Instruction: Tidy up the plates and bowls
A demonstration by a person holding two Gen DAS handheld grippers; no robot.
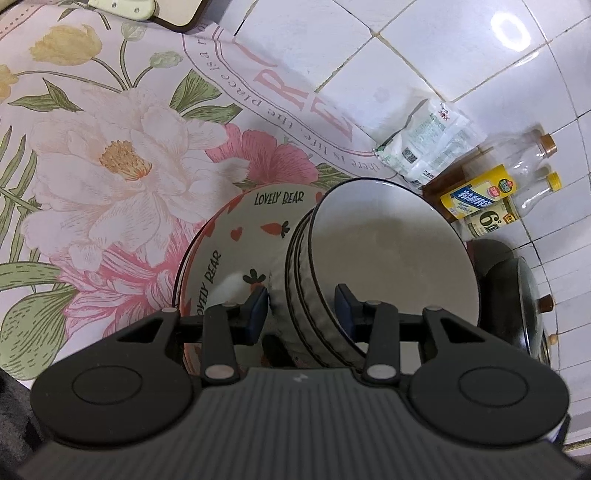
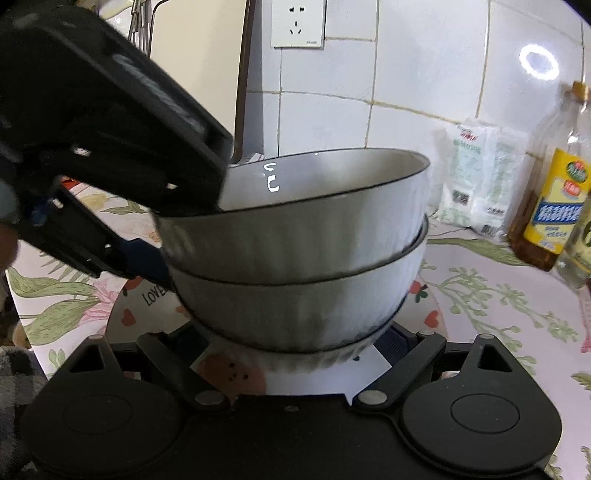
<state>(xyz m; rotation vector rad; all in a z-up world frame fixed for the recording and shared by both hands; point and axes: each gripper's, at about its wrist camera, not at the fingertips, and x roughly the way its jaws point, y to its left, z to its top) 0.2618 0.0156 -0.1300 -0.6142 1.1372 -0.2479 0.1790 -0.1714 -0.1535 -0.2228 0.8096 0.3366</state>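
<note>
Three stacked bowls [image 1: 369,258] on plate [image 1: 221,251]; left tool [image 1: 301,306] straddles rims.

L gripper [image 1: 301,304]: jaws part-open, straddling bowl rim, pitched downward | R gripper [image 2: 295,343]: jaws wide, level, low, pads not gripping

Indoor lighting is moderate and even. A ring-shaped lamp reflection [image 1: 510,32] glares on the glossy wall tiles [image 1: 424,48] in both views. Fisheye distortion curves tile lines toward the frame edges. In the right wrist view, the left gripper [image 2: 147,254] and the top bowl [image 2: 295,221] show motion blur. Shadows are soft.
</note>
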